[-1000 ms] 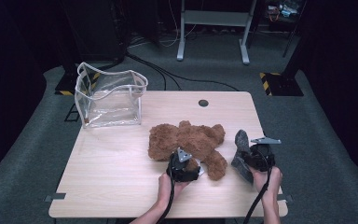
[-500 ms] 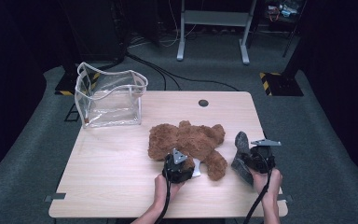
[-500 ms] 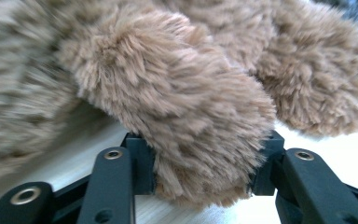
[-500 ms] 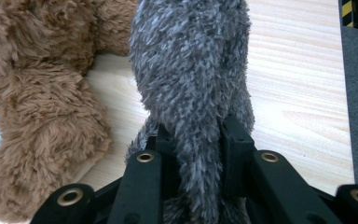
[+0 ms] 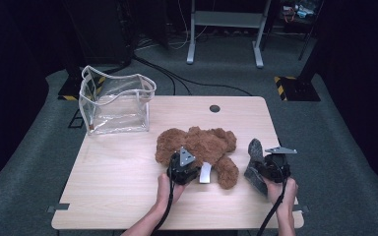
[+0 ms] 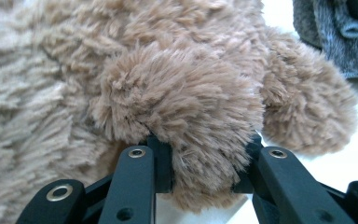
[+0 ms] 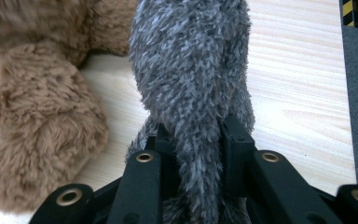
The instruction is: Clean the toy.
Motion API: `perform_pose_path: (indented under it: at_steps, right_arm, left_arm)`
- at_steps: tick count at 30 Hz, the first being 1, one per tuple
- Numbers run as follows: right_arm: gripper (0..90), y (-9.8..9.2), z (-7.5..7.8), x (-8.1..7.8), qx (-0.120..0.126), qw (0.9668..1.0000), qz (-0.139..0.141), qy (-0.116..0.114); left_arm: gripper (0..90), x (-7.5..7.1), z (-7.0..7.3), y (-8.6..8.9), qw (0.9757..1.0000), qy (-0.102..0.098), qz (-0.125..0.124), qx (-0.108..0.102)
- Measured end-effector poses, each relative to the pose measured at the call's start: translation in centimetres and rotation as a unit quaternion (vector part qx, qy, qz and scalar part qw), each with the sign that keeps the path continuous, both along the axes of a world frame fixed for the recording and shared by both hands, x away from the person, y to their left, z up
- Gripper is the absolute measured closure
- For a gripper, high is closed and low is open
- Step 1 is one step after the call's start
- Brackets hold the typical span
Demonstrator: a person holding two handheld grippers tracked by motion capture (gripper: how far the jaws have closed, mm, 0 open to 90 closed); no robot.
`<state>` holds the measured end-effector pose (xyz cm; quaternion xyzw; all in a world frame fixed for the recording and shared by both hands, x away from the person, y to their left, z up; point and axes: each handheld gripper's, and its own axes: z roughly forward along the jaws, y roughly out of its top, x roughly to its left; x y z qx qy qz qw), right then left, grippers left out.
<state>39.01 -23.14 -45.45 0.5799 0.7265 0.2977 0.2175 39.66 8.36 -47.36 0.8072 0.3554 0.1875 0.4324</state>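
Far left on the table (image 5: 118, 167) stands the clear pouch (image 5: 115, 104), mouth gaping, well apart from the action. Moving in, the brown teddy bear (image 5: 197, 147) sprawls flat mid-table, and the left gripper (image 5: 183, 166) is at its near edge. In the left gripper view its fingers (image 6: 161, 163) have just been closing and now pinch a plump limb of the bear (image 6: 182, 121), fur bulging between them, though the grip sits low on the limb's tip. A white tag (image 5: 205, 173) pokes out just beside that gripper.

Over to the right, the right gripper (image 5: 268, 169) is clamped narrow on a grey plush toy (image 5: 254, 162), holding it upright just beside the bear's leg; what sort of toy it is, I can't quite tell from here.

The worry now is that left hold. It grabs soft pile more than stuffing, so a lift could let the limb slide out, or the heavy body could sag and drag across the table. A swinging bear could also bump the grey toy. And the pouch mouth looks snug for a bear this size.
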Motion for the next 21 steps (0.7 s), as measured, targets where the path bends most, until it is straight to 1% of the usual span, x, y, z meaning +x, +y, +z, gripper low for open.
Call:
perform_pose_path:
  at_steps: [3, 6, 7, 8, 9, 11, 14, 17, 18, 19, 20, 21]
  right_arm:
    - [72.5, -0.2, 0.0, 0.0, -0.001, 1.0, 0.007, -0.002]
    - [72.5, -0.1, 0.0, 0.0, 0.001, 1.0, 0.004, -0.001]
    - [72.4, -0.2, 0.0, 0.1, -0.001, 1.0, 0.005, -0.003]
    - [72.4, -0.1, 0.0, 0.1, 0.0, 1.0, 0.004, -0.004]
    - [72.4, -0.2, 0.1, 0.1, 0.0, 1.0, 0.006, -0.004]
    - [72.3, -0.1, 0.1, 0.1, 0.0, 1.0, 0.006, -0.005]
    - [72.3, -0.1, 0.1, 0.2, 0.0, 1.0, 0.005, -0.003]
    - [72.2, -0.1, 0.2, 0.2, 0.001, 1.0, 0.003, -0.003]
    - [72.2, -0.1, 0.2, 0.2, -0.002, 1.0, 0.005, -0.005]
    - [72.2, -0.1, 0.3, 0.2, -0.002, 1.0, 0.005, -0.005]
    - [72.2, -0.1, 0.3, 0.2, 0.0, 1.0, 0.003, -0.004]
    - [72.1, -0.1, 0.3, 0.2, -0.002, 1.0, 0.005, -0.004]
  left_arm:
    - [69.4, 0.7, 0.8, 0.2, 0.9998, -0.008, -0.015, 0.008]
    - [69.6, 1.5, 1.5, 0.4, 0.9995, -0.019, -0.024, 0.012]
    - [69.7, 1.7, 1.7, 0.5, 0.9994, -0.018, -0.027, 0.014]
    - [69.8, 2.0, 1.9, 0.5, 0.9992, -0.023, -0.03, 0.014]
    - [69.8, 2.2, 2.2, 0.6, 0.9991, -0.024, -0.031, 0.015]
    - [69.8, 2.8, 2.7, 0.7, 0.9987, -0.03, -0.039, 0.015]
    - [69.9, 3.4, 3.6, 0.7, 0.9978, -0.036, -0.05, 0.023]
    - [69.9, 4.0, 4.2, 0.6, 0.9971, -0.041, -0.059, 0.023]
    - [70.1, 4.1, 4.5, 0.6, 0.9969, -0.04, -0.063, 0.026]
    - [70.1, 4.1, 4.6, 0.5, 0.9969, -0.041, -0.063, 0.022]
    - [70.3, 4.2, 4.9, 0.5, 0.9965, -0.047, -0.066, 0.023]
    - [70.3, 4.2, 5.1, 0.5, 0.9964, -0.047, -0.068, 0.017]
